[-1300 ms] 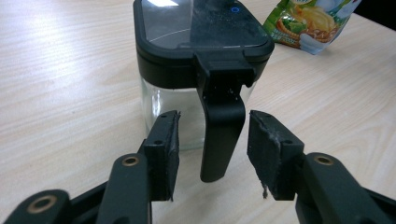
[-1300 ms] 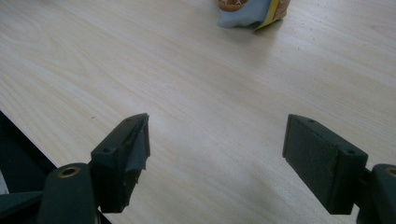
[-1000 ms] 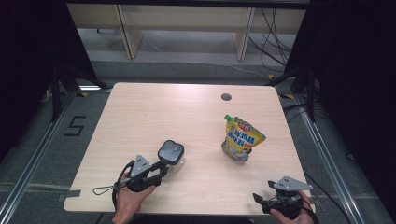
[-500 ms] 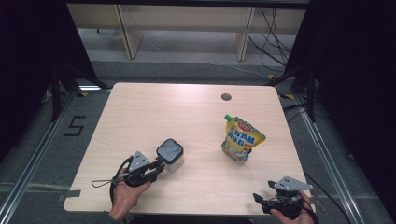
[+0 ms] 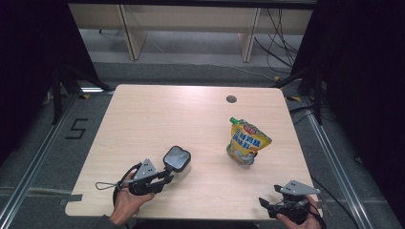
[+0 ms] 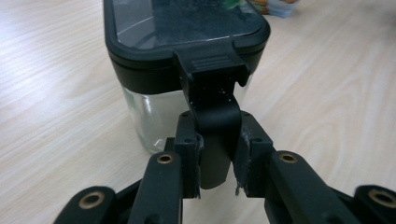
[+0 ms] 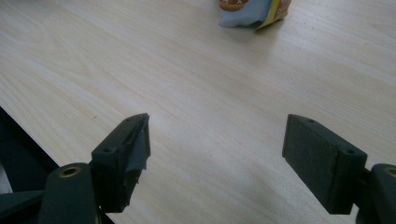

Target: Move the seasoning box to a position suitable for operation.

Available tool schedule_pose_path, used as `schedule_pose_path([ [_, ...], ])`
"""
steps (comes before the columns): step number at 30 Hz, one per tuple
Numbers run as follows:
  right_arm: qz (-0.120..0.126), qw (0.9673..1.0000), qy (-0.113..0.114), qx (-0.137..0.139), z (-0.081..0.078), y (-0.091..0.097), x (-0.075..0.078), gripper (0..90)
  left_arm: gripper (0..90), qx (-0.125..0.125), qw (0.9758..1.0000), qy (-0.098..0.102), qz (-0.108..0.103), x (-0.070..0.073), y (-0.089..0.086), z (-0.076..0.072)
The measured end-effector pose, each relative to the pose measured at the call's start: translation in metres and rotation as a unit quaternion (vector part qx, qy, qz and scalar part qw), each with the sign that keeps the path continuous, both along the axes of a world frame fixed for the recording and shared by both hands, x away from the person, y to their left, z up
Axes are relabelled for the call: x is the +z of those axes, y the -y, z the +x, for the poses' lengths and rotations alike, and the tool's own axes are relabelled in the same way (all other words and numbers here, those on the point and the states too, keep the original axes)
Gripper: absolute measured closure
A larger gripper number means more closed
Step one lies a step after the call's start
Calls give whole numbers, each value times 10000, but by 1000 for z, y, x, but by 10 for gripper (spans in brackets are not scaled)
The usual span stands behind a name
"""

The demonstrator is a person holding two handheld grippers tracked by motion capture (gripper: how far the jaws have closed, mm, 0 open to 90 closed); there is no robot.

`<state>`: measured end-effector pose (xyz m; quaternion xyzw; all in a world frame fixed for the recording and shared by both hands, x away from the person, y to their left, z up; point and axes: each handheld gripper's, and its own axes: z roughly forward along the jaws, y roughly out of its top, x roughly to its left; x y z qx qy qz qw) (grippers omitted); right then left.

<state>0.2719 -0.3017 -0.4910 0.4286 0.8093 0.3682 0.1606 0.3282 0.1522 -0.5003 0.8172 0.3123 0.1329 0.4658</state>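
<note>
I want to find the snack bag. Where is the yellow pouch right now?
In the high view the yellow pouch stands on the right half of the table, below the round hole and to the right of the black-lidded jar.

table: we see a pale wood top (image 5: 157,119) with a round hole (image 5: 231,99) near its far edge | floor: grey (image 5: 43,162), a "5" (image 5: 77,129) marked at left | beyond: we see wooden legs (image 5: 128,33), loose cables (image 5: 277,33) | sides: dark curtains (image 5: 28,47) | light: even, from above
</note>
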Motion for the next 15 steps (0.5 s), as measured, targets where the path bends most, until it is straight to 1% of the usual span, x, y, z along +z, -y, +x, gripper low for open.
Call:
schedule_pose_path([
  [1, 0, 10000, 0, 0, 0, 0, 0, 243, 730, 0, 10000, 0, 0, 0, 0, 0],
  [2, 19, 10000, -11, 10, 0, 0, 0, 243, 732, -140, 9999, 9, -4, 0, 3, -3],
  [3, 19, 10000, -11, 10, 0, 0, 0, 243, 733, -140, 9999, 9, -4, 0, 3, -3],
  [4, 46, 10000, -85, 9, 0, -1, 0, 243, 736, -302, 9995, -54, -75, 1, 7, -6],
  [5, 46, 10000, -85, 9, 0, -1, 0, 243, 740, -302, 9995, -54, -75, 1, 7, -6],
  [6, 108, 9997, -195, -85, -2, -3, 0, 243, 745, -454, 9989, -86, -77, 1, 11, -9],
  [7, 62, 9998, -165, -91, -3, -2, 0, 243, 752, -513, 9985, -98, -162, 0, 15, -12],
  [8, 92, 9998, -179, -60, -2, -2, 0, 243, 760, -576, 9981, -146, -134, 0, 17, -14],
  [9, 92, 9998, -179, -60, -2, -2, 0, 243, 770, -576, 9981, -146, -134, 0, 17, -14],
  [10, 71, 9999, -92, -58, -2, -2, 0, 243, 779, -662, 9975, -180, -141, 0, 19, -15],
  [11, 85, 9998, -147, -61, -2, -2, 0, 243, 785, -666, 9973, -245, -185, -1, 21, -17],
  [12, 79, 9999, -124, -50, -2, -2, 0, 243, 789, -639, 9975, -285, -136, -1, 21, -20],
  [13, 79, 9999, -124, -50, -2, -2, 0, 243, 789, -639, 9975, -285, -136, -1, 21, -20],
  [14, 8, 10000, -61, -68, -2, -1, 0, 243, 787, -672, 9975, -188, -147, -1, 19, -21],
  [15, 21, 9999, -85, -68, -2, -1, 0, 243, 784, -521, 9982, -279, -121, 0, 17, -23],
])
